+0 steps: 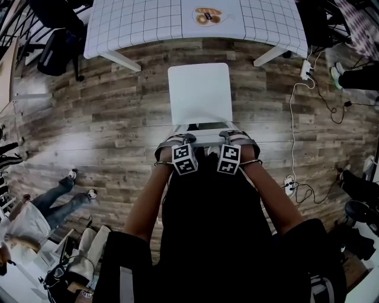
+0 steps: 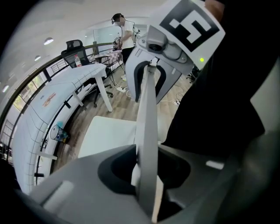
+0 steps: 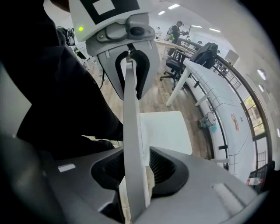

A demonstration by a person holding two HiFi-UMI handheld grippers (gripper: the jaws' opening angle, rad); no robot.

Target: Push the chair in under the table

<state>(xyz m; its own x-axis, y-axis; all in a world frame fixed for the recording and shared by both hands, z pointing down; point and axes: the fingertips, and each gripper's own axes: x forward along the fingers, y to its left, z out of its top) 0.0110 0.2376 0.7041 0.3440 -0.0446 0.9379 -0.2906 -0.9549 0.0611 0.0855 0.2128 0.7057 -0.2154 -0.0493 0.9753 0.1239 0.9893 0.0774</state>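
Note:
The white chair stands on the wood floor with its seat pulled out just short of the white gridded table. Both grippers point down over the top edge of the chair's backrest. My left gripper holds the backrest's left part; in the left gripper view the thin backrest runs straight between the jaws, which look closed on it. My right gripper straddles the right part. In the right gripper view the backrest sits between the jaws with dark room left beside it. The seat lies beyond.
A round patterned item lies on the table. A black office chair stands at the upper left. White cables and a power strip trail over the floor at the right. A person stands at the lower left.

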